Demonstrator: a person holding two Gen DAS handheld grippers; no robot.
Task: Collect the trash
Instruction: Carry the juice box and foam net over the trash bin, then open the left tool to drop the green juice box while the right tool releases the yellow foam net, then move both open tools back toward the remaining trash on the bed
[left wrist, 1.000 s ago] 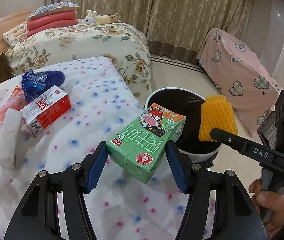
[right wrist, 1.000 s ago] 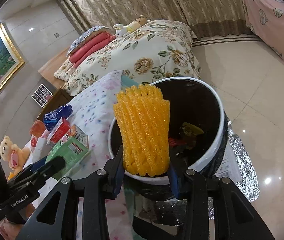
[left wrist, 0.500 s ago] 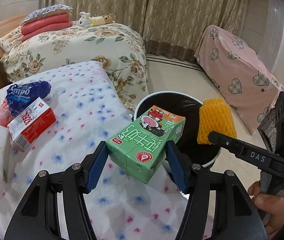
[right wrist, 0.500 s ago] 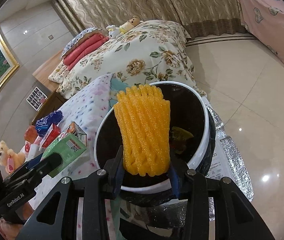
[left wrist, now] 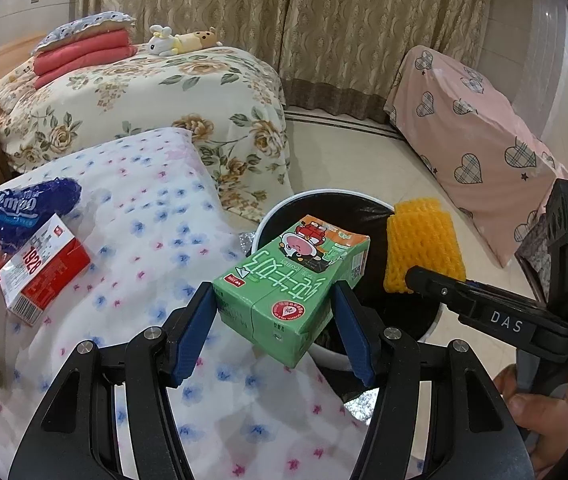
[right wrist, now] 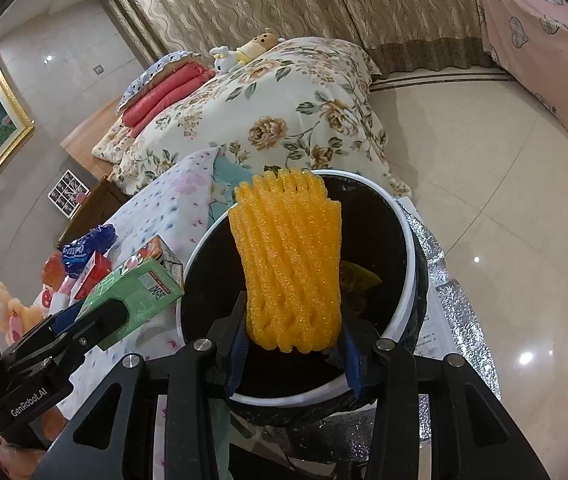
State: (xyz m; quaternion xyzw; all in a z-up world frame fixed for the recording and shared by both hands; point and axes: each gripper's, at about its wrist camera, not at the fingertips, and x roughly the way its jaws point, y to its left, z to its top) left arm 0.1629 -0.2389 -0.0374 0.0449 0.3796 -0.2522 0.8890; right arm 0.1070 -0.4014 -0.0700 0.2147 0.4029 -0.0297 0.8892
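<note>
My left gripper (left wrist: 274, 312) is shut on a green milk carton (left wrist: 284, 276), held tilted over the near-left rim of the black-lined, white-rimmed trash bin (left wrist: 323, 194). In the right wrist view my right gripper (right wrist: 293, 344) is shut on an orange foam fruit net (right wrist: 287, 256) that stands upright above the bin's opening (right wrist: 403, 240). The same net (left wrist: 423, 248) shows at the right of the left wrist view. Some trash lies at the bin's bottom. A hand holds the right gripper's handle.
A red-and-white box (left wrist: 40, 272) and a blue tissue pack (left wrist: 32, 208) lie on the flower-dotted cloth (left wrist: 144, 220) to the left. A floral bed (left wrist: 144, 92) stands behind, pink heart-print covered furniture (left wrist: 471, 136) to the right. Silver foil (right wrist: 455, 308) lies under the bin.
The left gripper has carried the carton closer to the bin, so the box and tissue pack drift left in its view. The foam net now sits further over the bin's opening.
</note>
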